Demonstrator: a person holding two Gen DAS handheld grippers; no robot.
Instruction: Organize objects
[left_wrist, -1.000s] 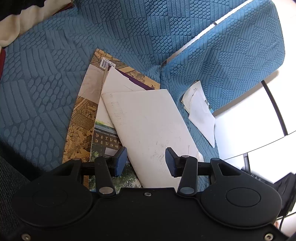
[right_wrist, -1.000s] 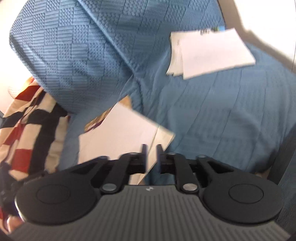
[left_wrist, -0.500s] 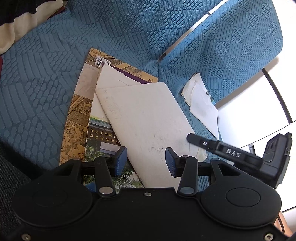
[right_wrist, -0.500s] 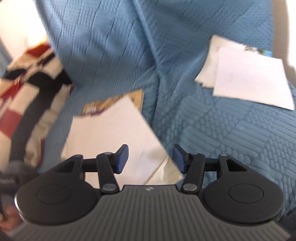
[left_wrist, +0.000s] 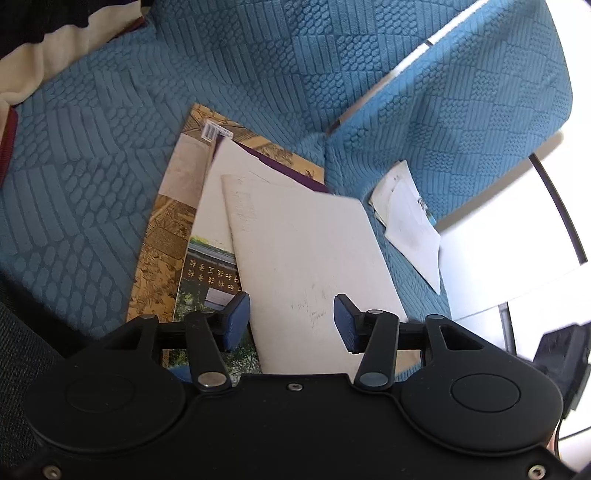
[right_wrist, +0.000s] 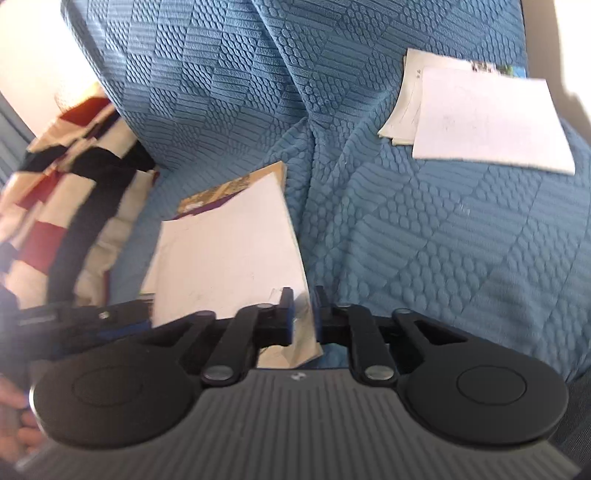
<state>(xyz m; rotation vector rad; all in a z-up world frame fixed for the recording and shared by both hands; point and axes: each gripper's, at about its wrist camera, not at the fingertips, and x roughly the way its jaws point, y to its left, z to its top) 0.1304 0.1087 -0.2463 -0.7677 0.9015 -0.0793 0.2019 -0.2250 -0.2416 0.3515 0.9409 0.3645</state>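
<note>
Presently: my right gripper (right_wrist: 303, 317), jaws all but shut on the near right corner of the white sheet (right_wrist: 225, 254) topping the book stack (left_wrist: 173, 236) on the blue sofa cover (left_wrist: 92, 177). My left gripper (left_wrist: 291, 321), jaws easing apart over the sheet's near edge, pads off the paper.
Step, as I judge it: gathering the stack. Next move calls for a level lift so the thin sheet doesn't fold.
Loose papers (right_wrist: 480, 118): far right, on the sofa arm.
Unclear: whether the corner is truly pinched, motion blur; stack's near edge hidden beneath my grippers
</note>
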